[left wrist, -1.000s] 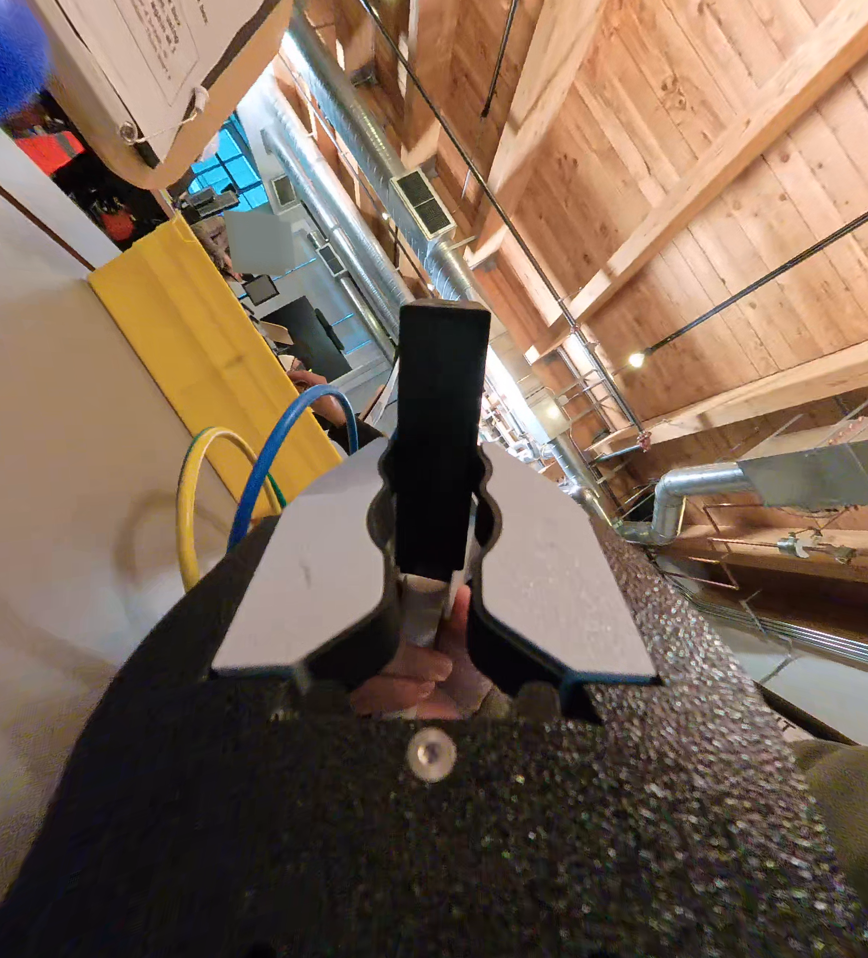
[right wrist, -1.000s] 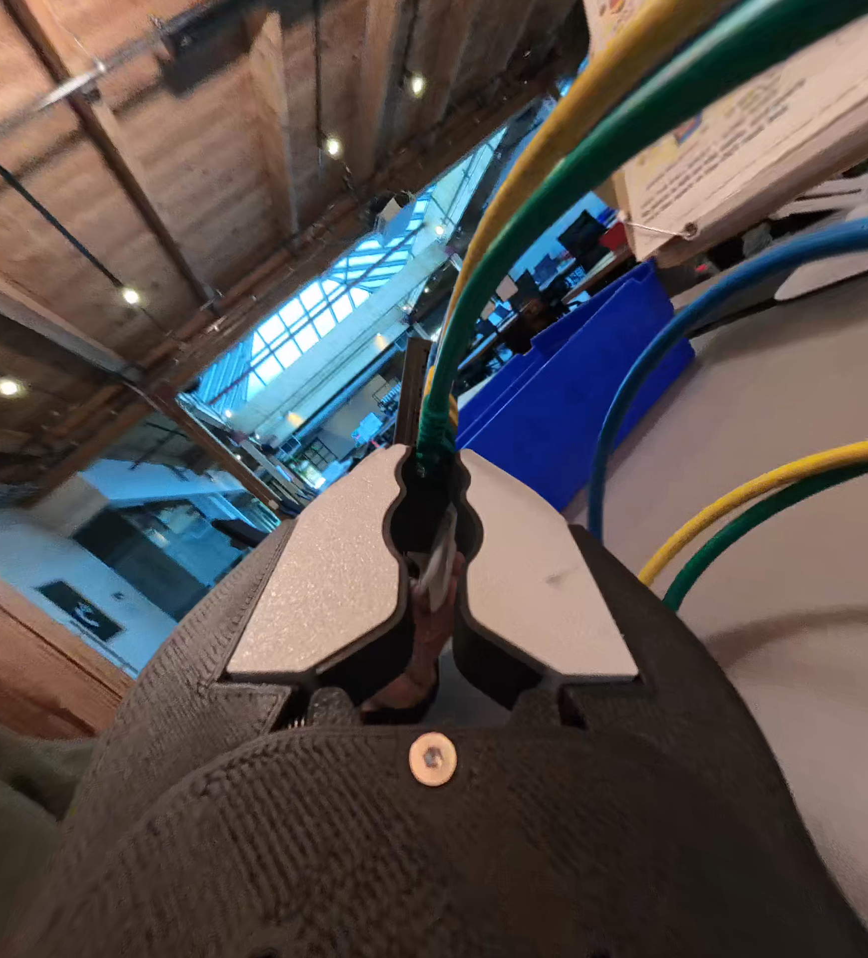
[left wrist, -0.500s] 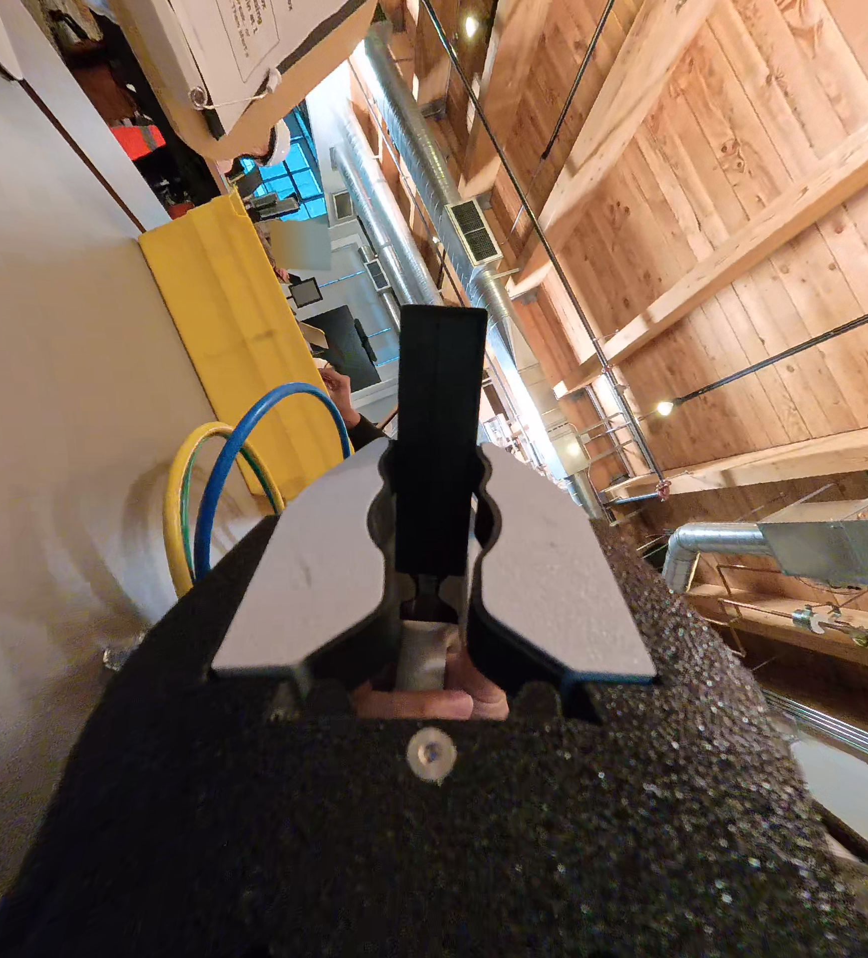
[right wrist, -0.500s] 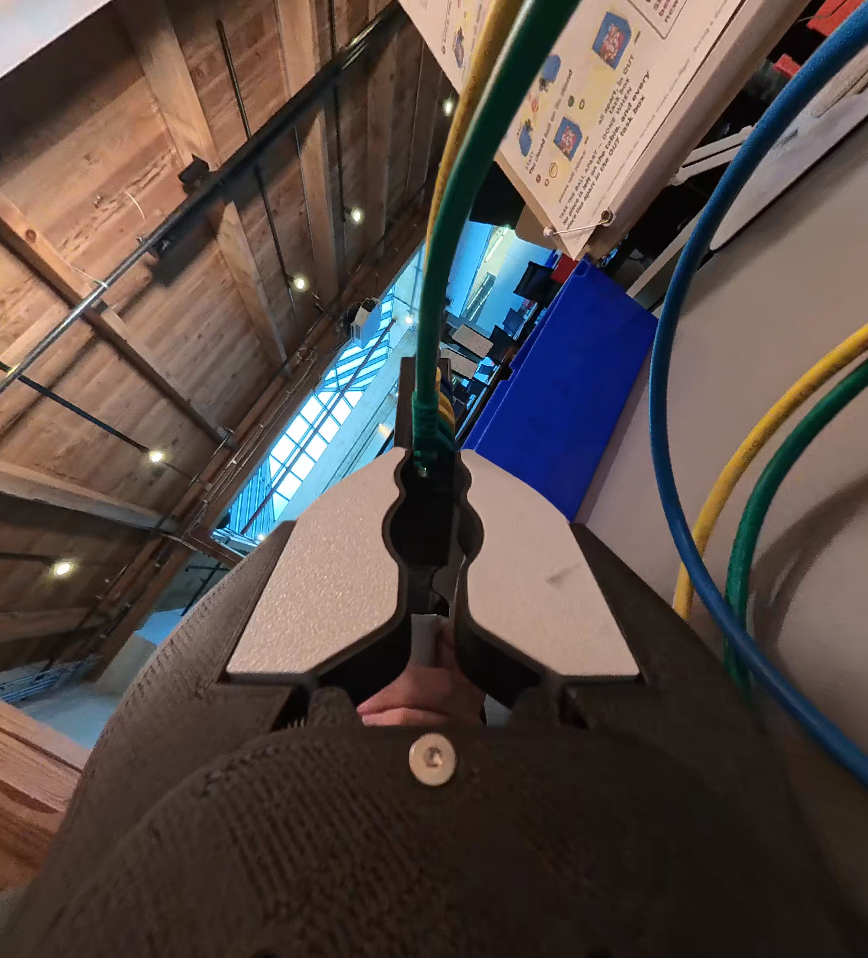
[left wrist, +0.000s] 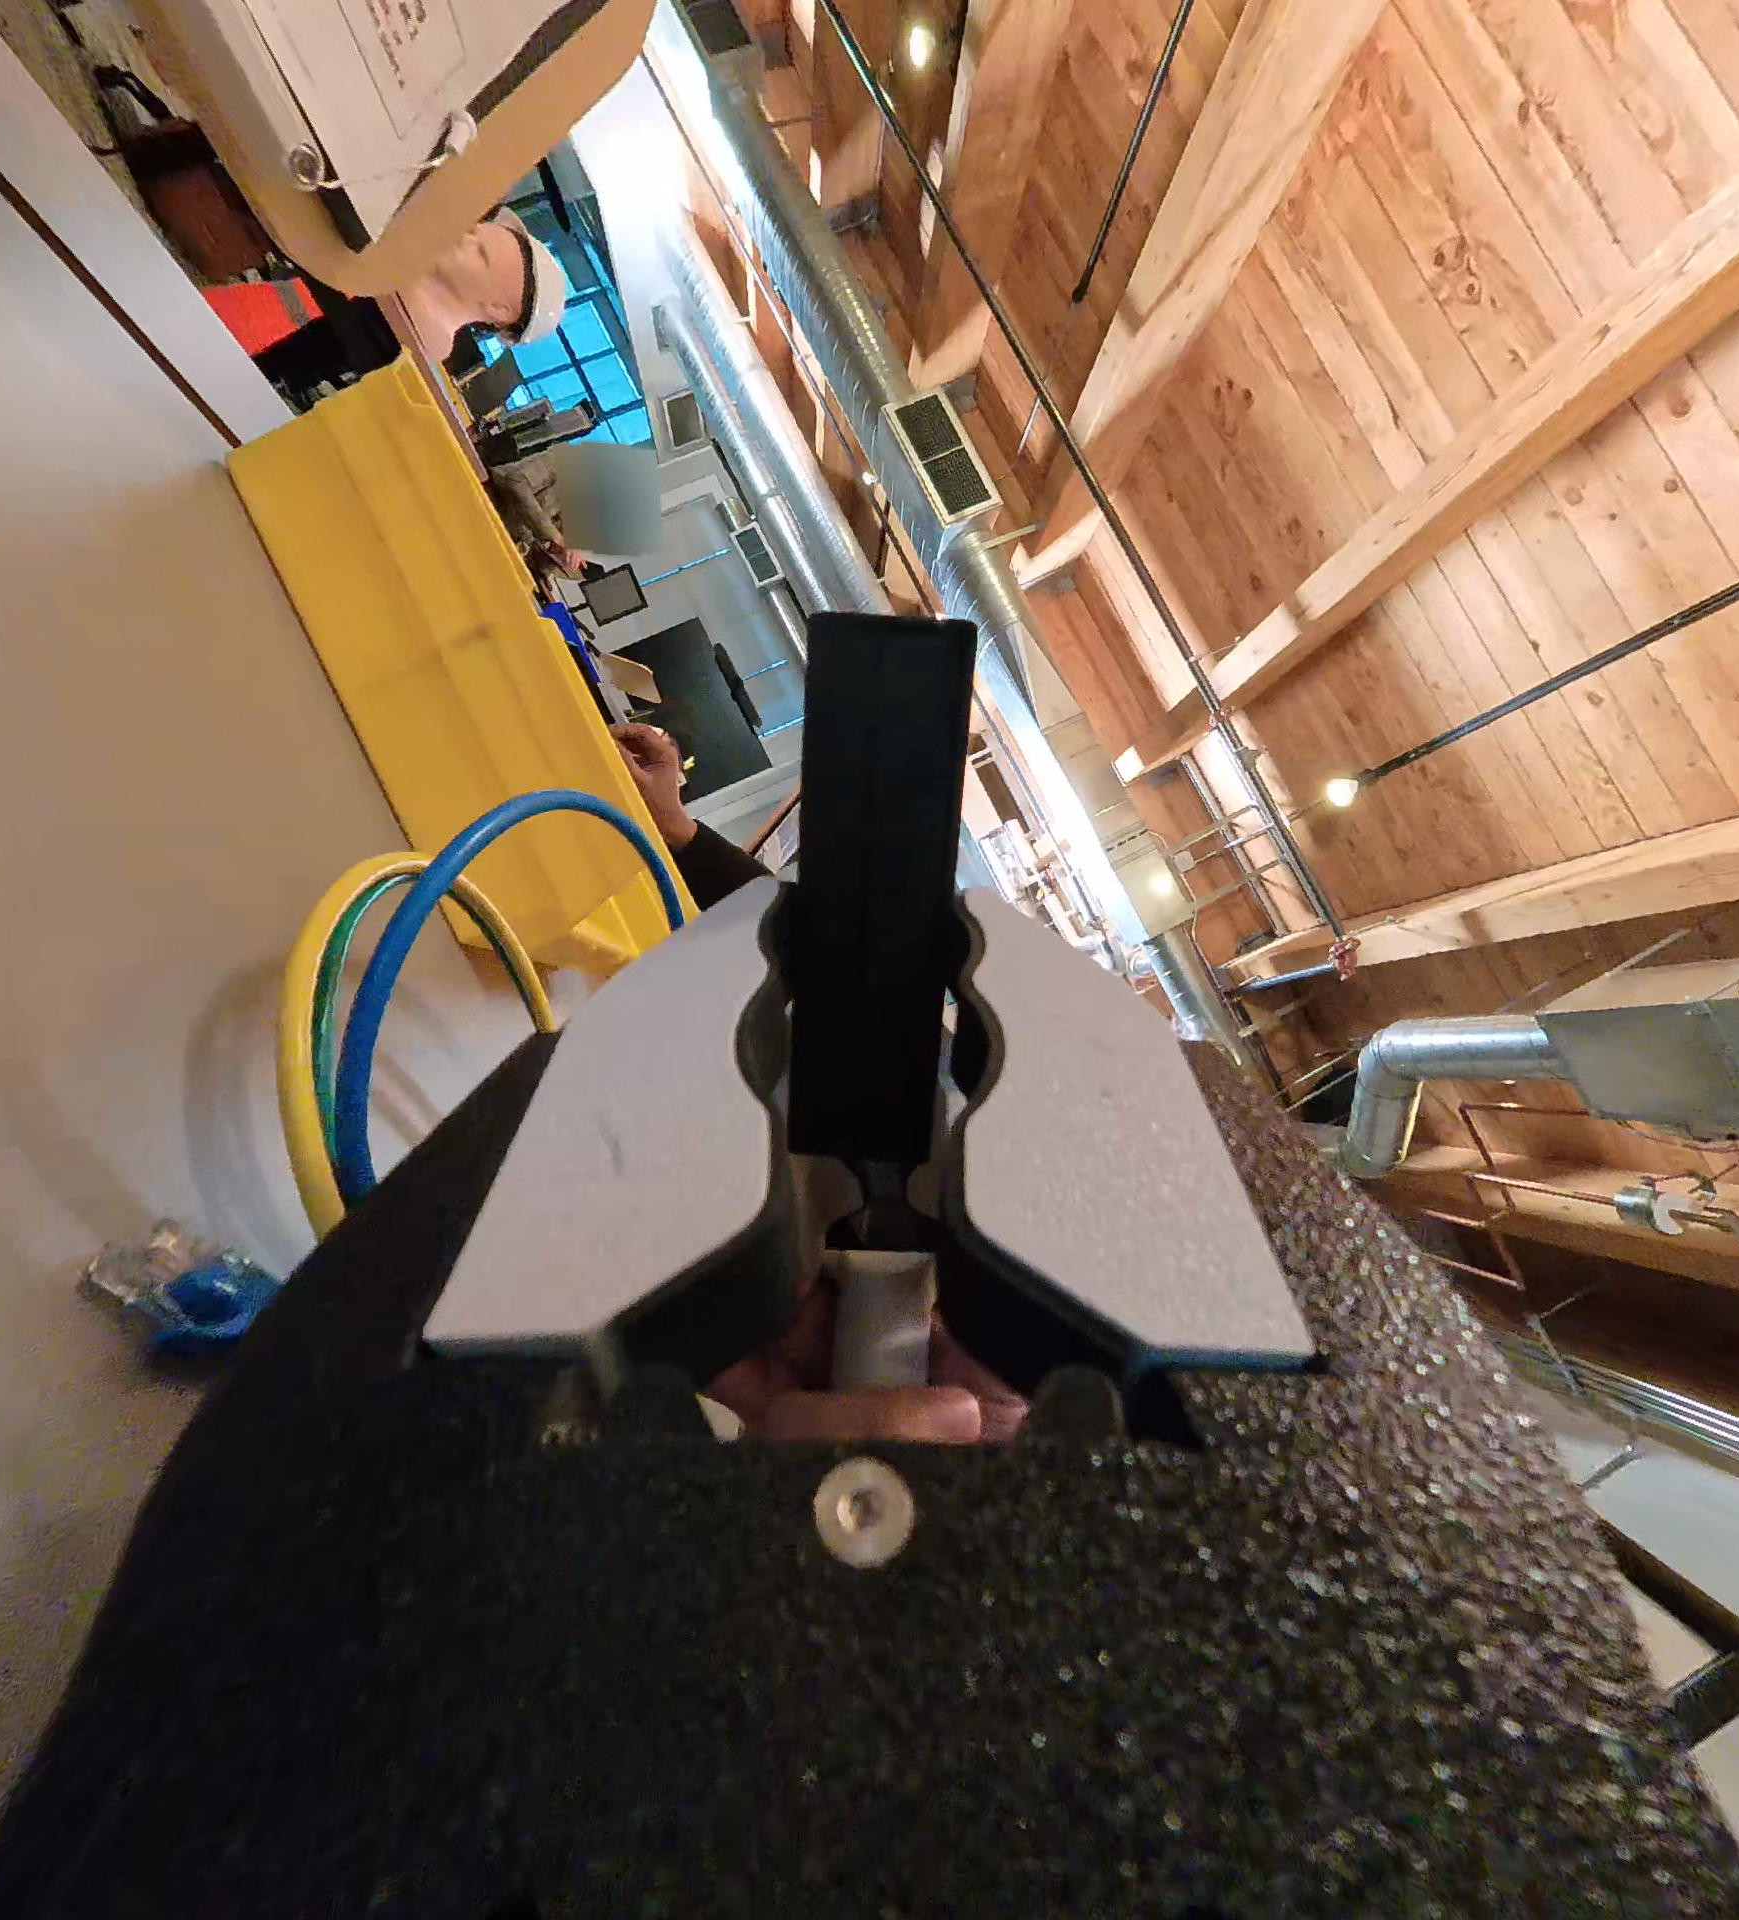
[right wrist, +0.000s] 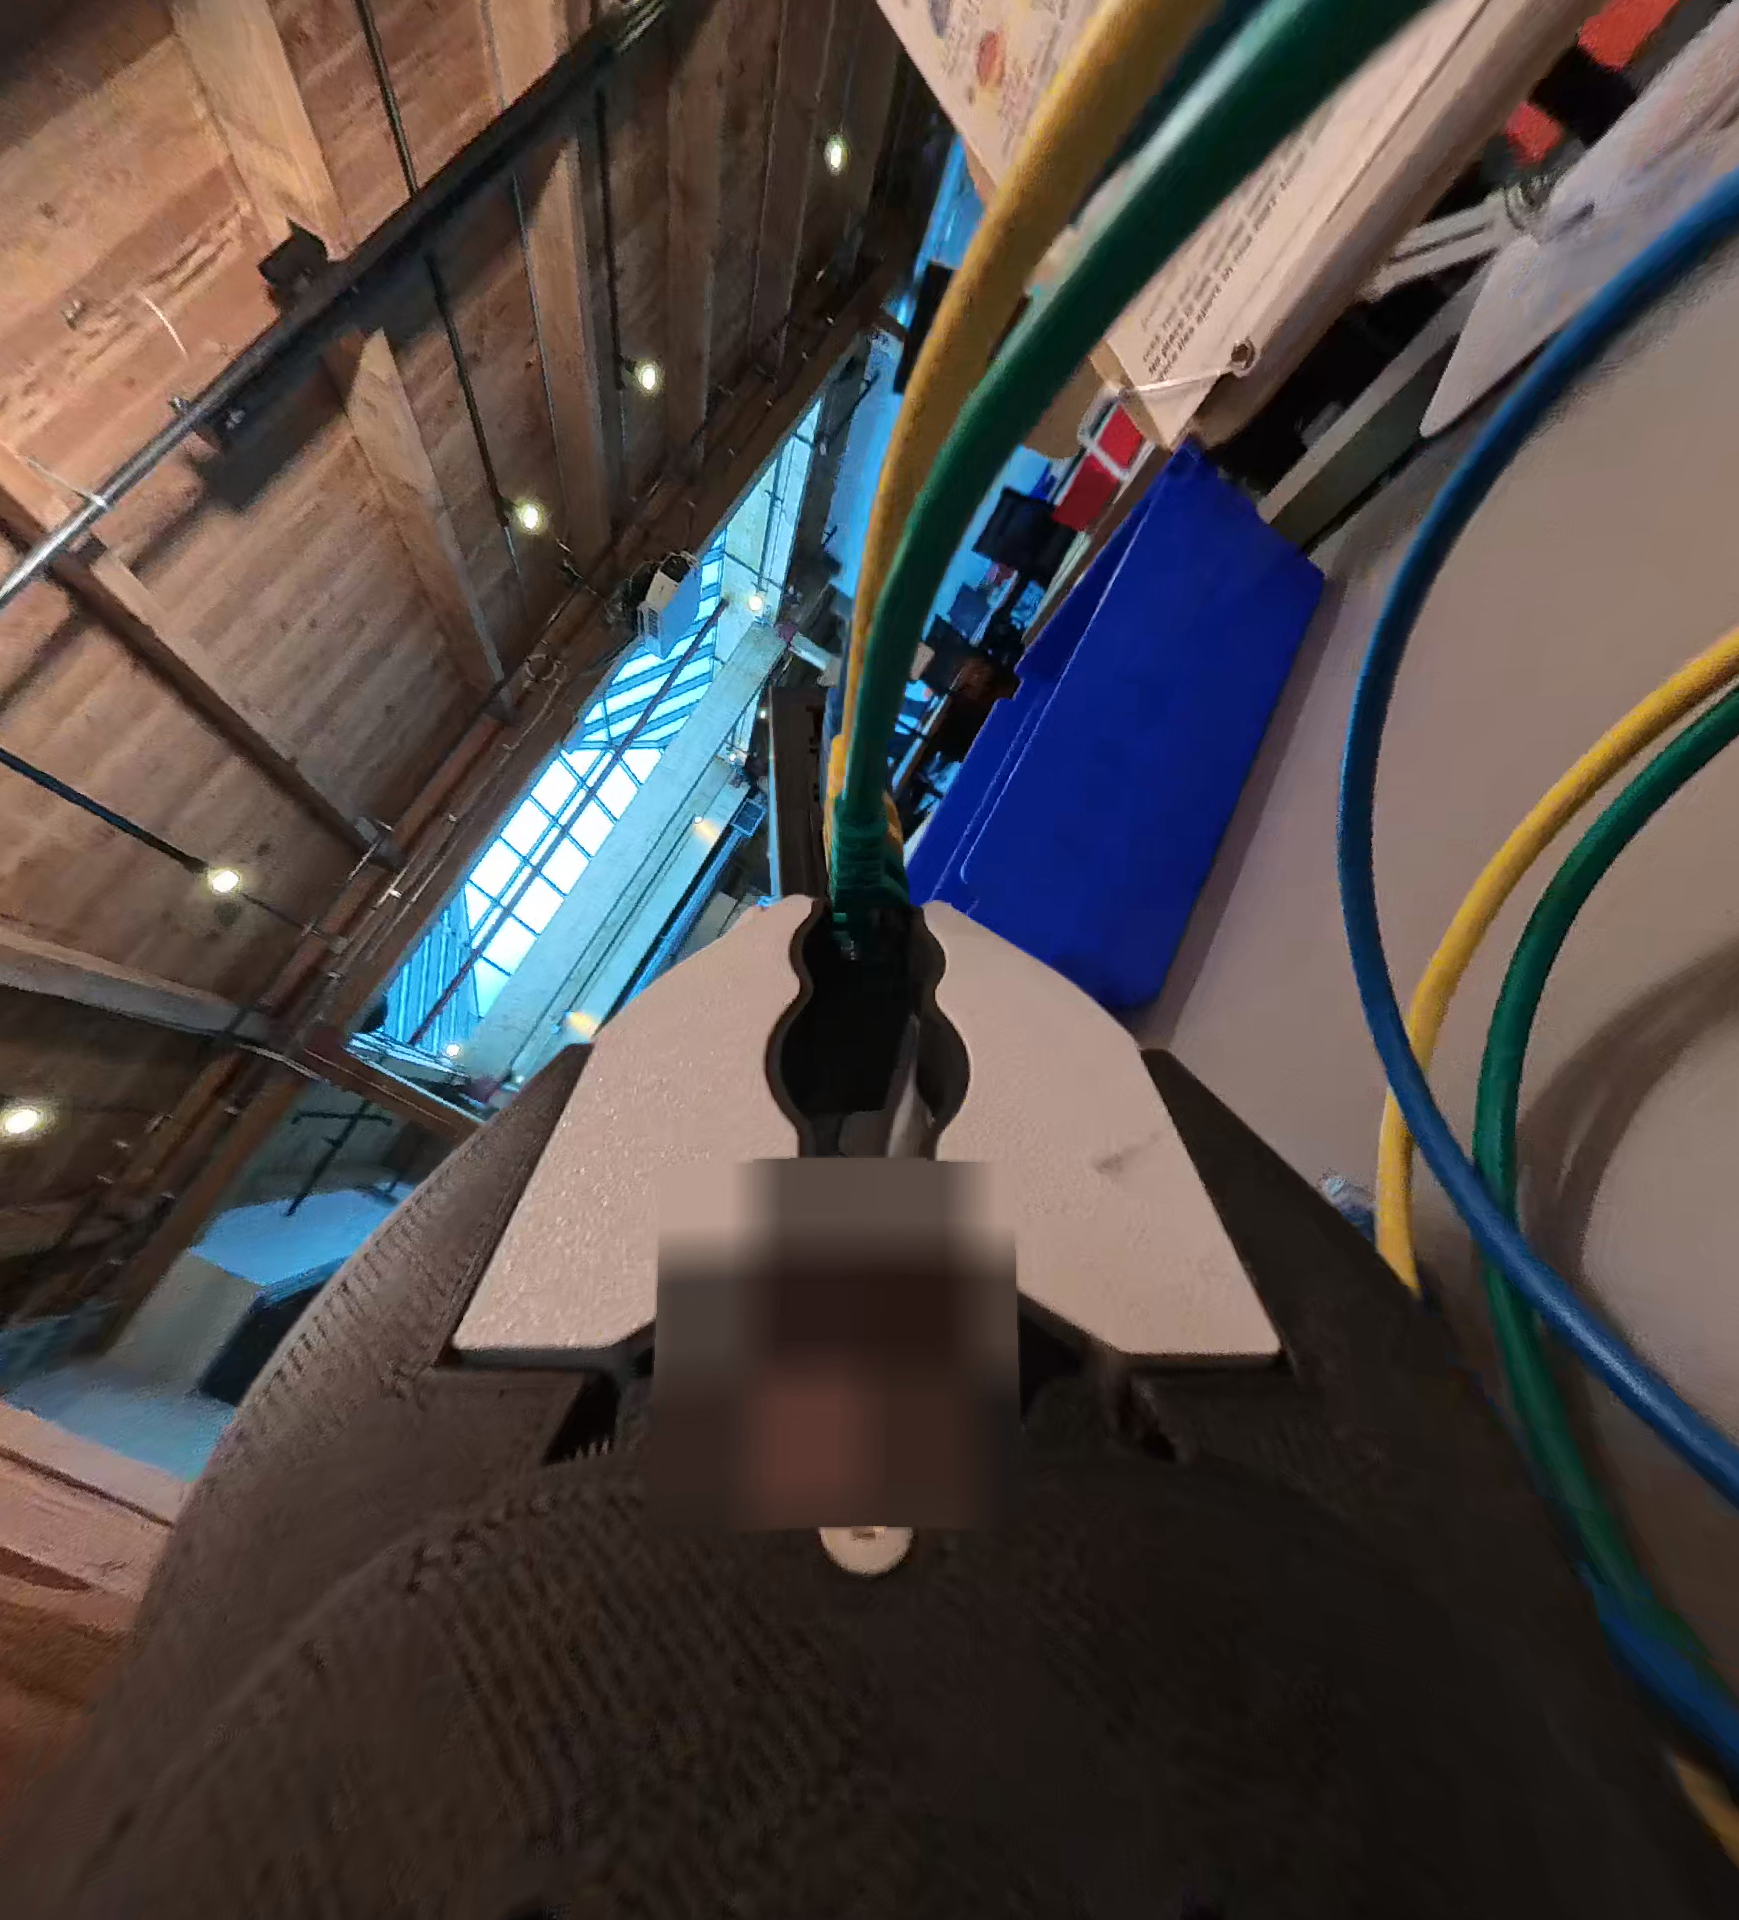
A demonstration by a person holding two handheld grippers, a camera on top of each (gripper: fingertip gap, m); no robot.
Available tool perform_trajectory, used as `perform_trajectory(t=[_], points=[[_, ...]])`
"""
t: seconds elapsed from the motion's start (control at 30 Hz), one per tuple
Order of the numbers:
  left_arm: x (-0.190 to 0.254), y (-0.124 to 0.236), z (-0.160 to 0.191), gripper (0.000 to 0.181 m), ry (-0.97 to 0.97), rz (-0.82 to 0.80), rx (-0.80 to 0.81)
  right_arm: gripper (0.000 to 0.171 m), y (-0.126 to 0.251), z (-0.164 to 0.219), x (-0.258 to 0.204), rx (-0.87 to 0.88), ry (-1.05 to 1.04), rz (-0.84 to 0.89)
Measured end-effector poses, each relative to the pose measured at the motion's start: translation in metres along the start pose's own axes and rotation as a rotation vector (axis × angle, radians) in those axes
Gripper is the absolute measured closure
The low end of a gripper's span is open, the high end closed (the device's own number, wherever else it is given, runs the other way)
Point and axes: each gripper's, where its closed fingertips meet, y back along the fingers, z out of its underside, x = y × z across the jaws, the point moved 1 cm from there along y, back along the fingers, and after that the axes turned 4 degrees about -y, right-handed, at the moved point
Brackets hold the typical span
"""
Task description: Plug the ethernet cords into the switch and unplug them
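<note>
My left gripper (left wrist: 870,1029) clamps the flat black plastic switch (left wrist: 886,831); my right gripper (right wrist: 860,1023) pinches the green ethernet cord's plug (right wrist: 865,862) at it. Yellow (right wrist: 948,416) and blue (right wrist: 1384,727) cords loop alongside, crowding a blue bin (right wrist: 1104,748); a yellow bin (left wrist: 429,665) sits behind.

Your left gripper (left wrist: 870,997) clamps the switch (left wrist: 880,831); cords (left wrist: 345,1039) loop to its left, seemingly on the table (left wrist: 65,831).

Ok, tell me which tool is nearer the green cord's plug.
Right. The right tool is clamped on the green plug itself; the left tool grips the black switch, with only the green cord looping to its left.
</note>
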Motion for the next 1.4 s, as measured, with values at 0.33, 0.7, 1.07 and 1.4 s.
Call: perform_trajectory(t=[0.33, 0.7, 1.07, 1.4], points=[[0.019, -0.010, 0.014, 0.154, -0.044, 0.092, -0.095, 0.157, 0.023, -0.004, -0.017, 0.025, 0.061, -0.032], [-0.022, -0.006, 0.000, 0.154, 0.001, 0.056, -0.002, 0.157, 0.001, -0.003, 0.018, -0.016, 0.119, 0.004], [-0.015, -0.007, 0.003, 0.155, -0.258, 0.038, -0.080, 0.162, 0.000, -0.006, 0.019, -0.029, 0.200, -0.020], [-0.016, -0.008, 0.004, 0.154, -0.180, 0.044, -0.141, 0.162, 0.021, -0.038, 0.022, 0.034, 0.242, -0.026]])
